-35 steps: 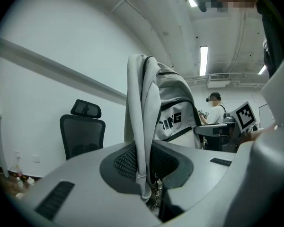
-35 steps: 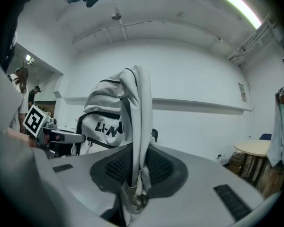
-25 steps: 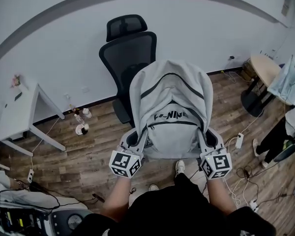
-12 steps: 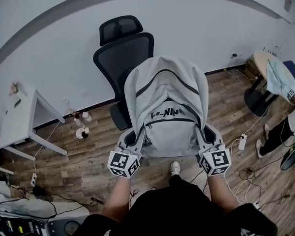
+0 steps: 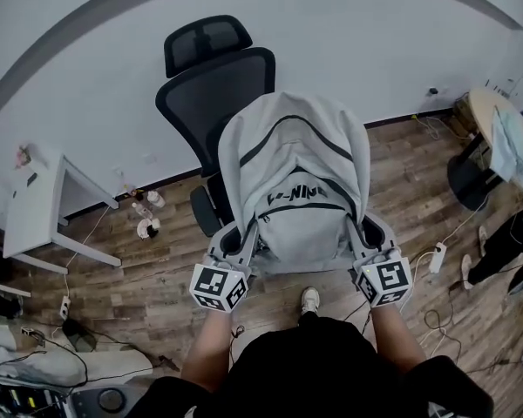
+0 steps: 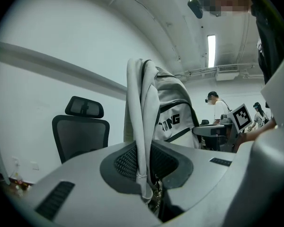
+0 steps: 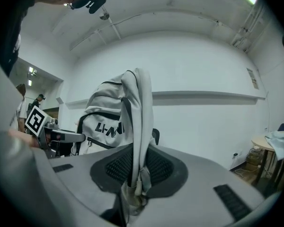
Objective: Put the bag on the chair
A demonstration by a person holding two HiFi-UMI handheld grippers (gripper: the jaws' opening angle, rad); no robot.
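Note:
A light grey backpack (image 5: 296, 181) with black trim hangs upright between my two grippers, just in front of a black mesh office chair (image 5: 211, 72) by the white wall. My left gripper (image 5: 236, 244) is shut on the bag's left shoulder strap (image 6: 143, 141), which runs up from between the pads. My right gripper (image 5: 374, 239) is shut on the right strap (image 7: 138, 141) in the same way. Both grippers point level toward the chair. The bag hides the chair's seat in the head view. In the left gripper view the chair (image 6: 80, 129) stands to the left of the bag (image 6: 177, 115).
A small white table (image 5: 33, 207) stands at the left, with bottles (image 5: 145, 216) on the floor beside it. A round table (image 5: 497, 116) is at the right. A power strip (image 5: 437, 259) and cables lie on the wooden floor. Another person (image 6: 216, 109) stands in the background.
Both grippers have carried the bag forward toward the chair. The chair's back now shows larger and closer behind the bag. Both grips on the straps are unchanged.

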